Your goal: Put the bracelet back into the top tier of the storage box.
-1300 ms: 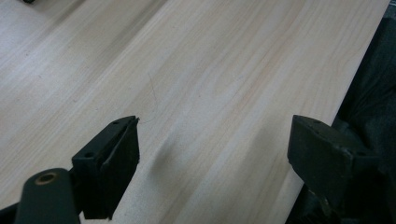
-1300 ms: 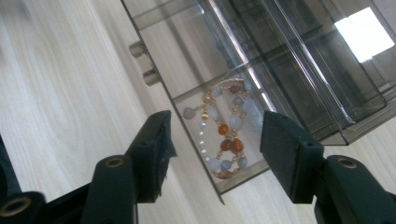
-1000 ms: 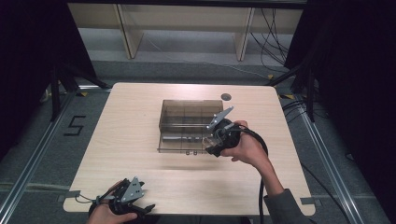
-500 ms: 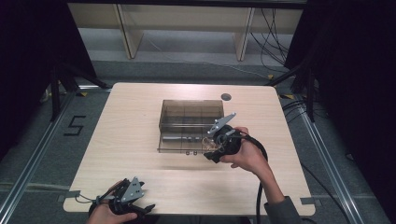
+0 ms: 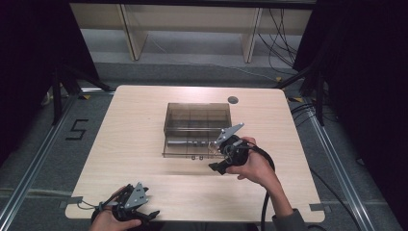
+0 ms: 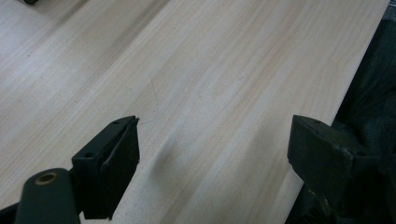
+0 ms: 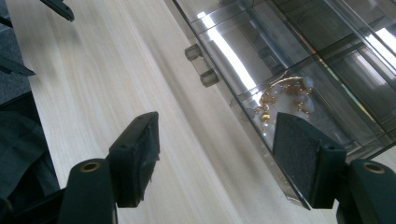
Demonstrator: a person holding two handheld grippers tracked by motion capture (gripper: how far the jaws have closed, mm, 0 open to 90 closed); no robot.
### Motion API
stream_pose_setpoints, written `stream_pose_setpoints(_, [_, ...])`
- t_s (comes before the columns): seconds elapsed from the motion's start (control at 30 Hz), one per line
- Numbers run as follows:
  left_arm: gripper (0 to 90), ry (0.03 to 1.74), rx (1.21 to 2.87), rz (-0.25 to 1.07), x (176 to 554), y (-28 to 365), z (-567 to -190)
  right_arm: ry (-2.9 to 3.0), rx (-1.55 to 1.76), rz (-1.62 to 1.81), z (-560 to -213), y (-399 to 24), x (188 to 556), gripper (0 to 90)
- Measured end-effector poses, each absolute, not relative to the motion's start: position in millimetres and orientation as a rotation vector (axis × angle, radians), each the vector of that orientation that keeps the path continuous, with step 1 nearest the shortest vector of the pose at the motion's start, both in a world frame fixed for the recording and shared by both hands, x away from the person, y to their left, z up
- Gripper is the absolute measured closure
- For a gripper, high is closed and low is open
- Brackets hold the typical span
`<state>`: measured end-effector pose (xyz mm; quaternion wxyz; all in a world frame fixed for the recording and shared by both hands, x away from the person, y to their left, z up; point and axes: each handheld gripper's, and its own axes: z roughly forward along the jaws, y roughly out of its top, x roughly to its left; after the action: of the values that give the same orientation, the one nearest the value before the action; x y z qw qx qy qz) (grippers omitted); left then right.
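Note:
A smoky clear compartment box (image 5: 197, 126) sits lid-shut at the middle of the table. In its near right compartment lies gold and pearl jewellery (image 7: 285, 95). My right gripper (image 5: 216, 160) hovers at the box's front right corner, pointing along the front wall. In the right gripper view its jaws (image 7: 217, 126) stand apart over bare wood with the box's front edge by the right pad (image 7: 299, 154). They have just been opening, and nothing is pressed between them. My left gripper (image 5: 146, 208) rests at the table's near left edge, open (image 6: 215, 126) over bare wood.
Two small clasps (image 7: 201, 65) stick out of the box's front wall. A round cable hole (image 5: 233, 100) lies behind the box. The table's edge (image 6: 327, 107) runs close beside the left gripper. Shelving stands beyond the far edge, and a floor mark (image 5: 77, 130) lies to the left.
The right gripper has drawn back a little from the box toward the person, and its jaws stand wider. The left gripper has kept still.

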<state>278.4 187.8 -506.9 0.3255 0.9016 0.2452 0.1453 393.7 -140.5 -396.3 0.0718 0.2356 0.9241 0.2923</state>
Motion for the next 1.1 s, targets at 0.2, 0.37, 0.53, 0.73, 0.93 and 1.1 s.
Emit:
stream_pose_setpoints(0.2, [16.8,0.647,2.364,0.383,278,188,-507,2.758,0.762,0.896,-399,-143,383,32.4])
stream_pose_setpoints(0.37, [16.8,0.644,2.366,0.398,278,188,-506,2.758,0.777,0.883,-400,-148,379,32.4])
stream_pose_setpoints(0.53, [16.8,0.635,2.370,0.385,278,187,-507,2.740,0.757,0.905,-402,-151,376,32.3])
stream_pose_setpoints(0.73, [16.9,0.636,2.369,0.388,278,187,-506,2.736,0.782,0.909,-403,-153,371,32.2])
stream_pose_setpoints(0.93, [16.8,0.636,2.362,0.384,278,187,-506,2.714,0.783,0.933,-407,-153,367,31.1])
stream_pose_setpoints(1.1, [16.9,0.638,2.361,0.387,278,187,-506,2.708,0.770,0.950,-408,-152,364,30.8])
